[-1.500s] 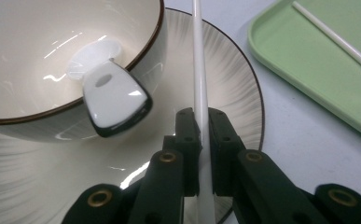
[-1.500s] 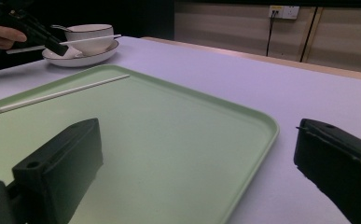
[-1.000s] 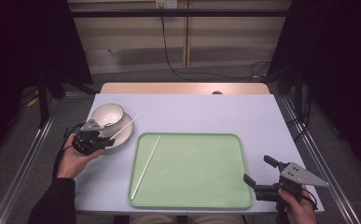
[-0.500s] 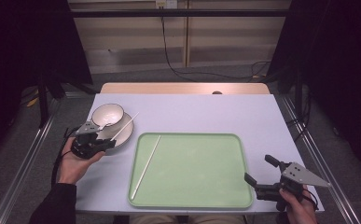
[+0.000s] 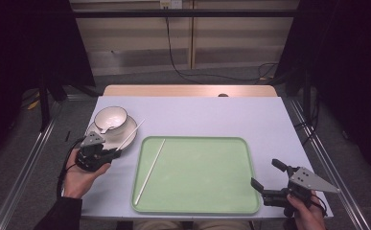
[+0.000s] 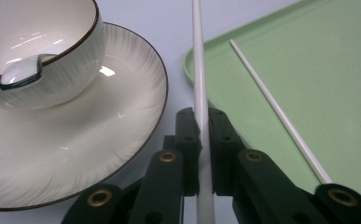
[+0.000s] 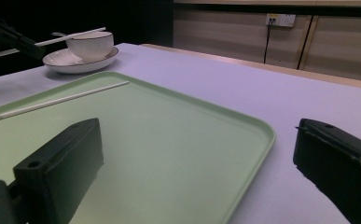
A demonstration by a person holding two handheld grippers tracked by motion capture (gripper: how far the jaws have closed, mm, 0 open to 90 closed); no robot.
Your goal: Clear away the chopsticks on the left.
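My left gripper (image 5: 112,154) (image 6: 204,135) is shut on a white chopstick (image 5: 131,133) (image 6: 198,79), which slants up and right over the edge of a white plate (image 5: 130,137) (image 6: 75,154). A white bowl (image 5: 110,119) (image 6: 33,51) with a spoon in it sits on that plate. A second white chopstick (image 5: 151,169) (image 6: 281,112) (image 7: 57,101) lies on the left part of the green tray (image 5: 207,182) (image 7: 169,154). My right gripper (image 5: 264,178) (image 7: 197,163) stands open at the tray's near right corner, with nothing between its jaws.
The lilac table top (image 5: 212,117) has bare room behind and to the right of the tray. A wooden strip (image 5: 188,91) runs along its far edge. Dark floor and metal rails (image 5: 327,158) flank the table.
My left gripper has drawn back toward the near left with the chopstick in it, sliding it off the plate. The right gripper has stayed put.
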